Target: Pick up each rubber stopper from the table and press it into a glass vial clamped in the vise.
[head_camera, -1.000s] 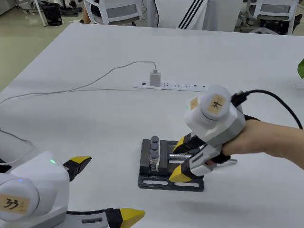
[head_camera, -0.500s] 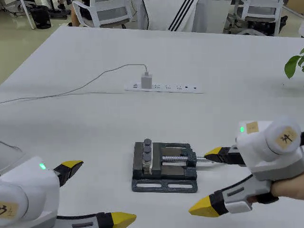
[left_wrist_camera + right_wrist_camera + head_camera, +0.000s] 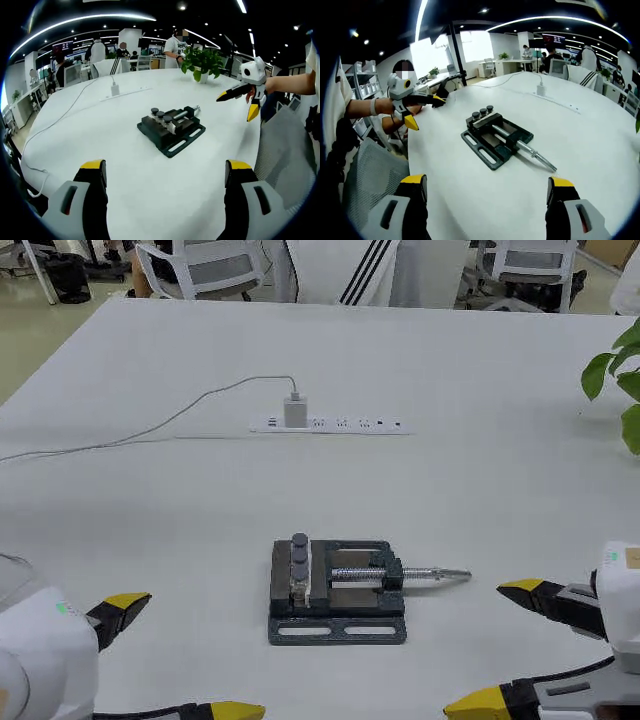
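A dark vise point(image 3: 337, 592) stands on the white table point(image 3: 480, 500) and clamps a row of three glass vials point(image 3: 299, 562), each topped with a dark rubber stopper. The vise point(image 3: 172, 131) and its vials point(image 3: 161, 116) lie ahead in the left gripper view. They also lie ahead in the right gripper view, vise point(image 3: 497, 139) and vials point(image 3: 482, 112). My left gripper point(image 3: 180, 656) hovers open at the near left, holding nothing. My right gripper point(image 3: 497, 645) hangs open at the near right, past the vise's screw handle point(image 3: 435, 576). Each gripper is well apart from the vise.
A white power strip point(image 3: 330, 424) with a plugged charger point(image 3: 294, 410) and a long cable point(image 3: 150, 430) lies behind the vise. Plant leaves point(image 3: 620, 370) reach in at the right edge. Chairs point(image 3: 205, 265) stand beyond the far table edge.
My right gripper has drawn back from beside the vise to the near right, staying open. The left gripper has sunk lower in the head view, and the view itself has shifted.
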### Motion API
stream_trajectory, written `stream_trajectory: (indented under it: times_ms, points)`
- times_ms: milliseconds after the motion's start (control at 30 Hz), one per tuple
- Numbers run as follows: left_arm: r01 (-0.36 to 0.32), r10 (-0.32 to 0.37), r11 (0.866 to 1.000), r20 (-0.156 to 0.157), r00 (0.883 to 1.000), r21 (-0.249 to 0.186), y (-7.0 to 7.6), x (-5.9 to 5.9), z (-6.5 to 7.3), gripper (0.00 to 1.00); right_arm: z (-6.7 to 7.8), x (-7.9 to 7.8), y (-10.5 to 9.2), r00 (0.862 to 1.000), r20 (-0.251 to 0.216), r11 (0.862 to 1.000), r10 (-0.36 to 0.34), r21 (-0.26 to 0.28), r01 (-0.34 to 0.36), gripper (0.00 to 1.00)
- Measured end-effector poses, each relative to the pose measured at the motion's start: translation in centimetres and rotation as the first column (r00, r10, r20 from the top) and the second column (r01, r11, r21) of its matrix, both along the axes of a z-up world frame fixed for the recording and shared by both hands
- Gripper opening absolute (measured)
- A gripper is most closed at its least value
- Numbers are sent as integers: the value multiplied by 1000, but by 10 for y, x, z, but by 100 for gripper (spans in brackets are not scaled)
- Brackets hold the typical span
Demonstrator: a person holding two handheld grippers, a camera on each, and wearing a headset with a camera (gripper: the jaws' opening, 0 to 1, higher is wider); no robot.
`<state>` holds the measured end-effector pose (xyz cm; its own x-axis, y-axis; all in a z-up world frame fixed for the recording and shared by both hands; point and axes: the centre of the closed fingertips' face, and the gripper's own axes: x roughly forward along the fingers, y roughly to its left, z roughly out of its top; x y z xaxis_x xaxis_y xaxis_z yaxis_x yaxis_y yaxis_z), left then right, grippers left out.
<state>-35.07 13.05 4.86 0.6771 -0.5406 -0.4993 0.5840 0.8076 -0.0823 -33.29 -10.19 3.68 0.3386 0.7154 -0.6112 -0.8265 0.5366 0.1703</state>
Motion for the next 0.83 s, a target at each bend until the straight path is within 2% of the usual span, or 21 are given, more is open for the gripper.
stream_trajectory:
  times_ms: [400,833]
  points:
    - [-3,3,1000,-6,1000,14,4,-5,-3,99,-2,1,7,1000,-5,1000,-11,19,11,99]
    - [-13,13,1000,-11,1000,8,3,-6,-5,98,-6,-1,8,1000,-19,1000,-13,19,13,99]
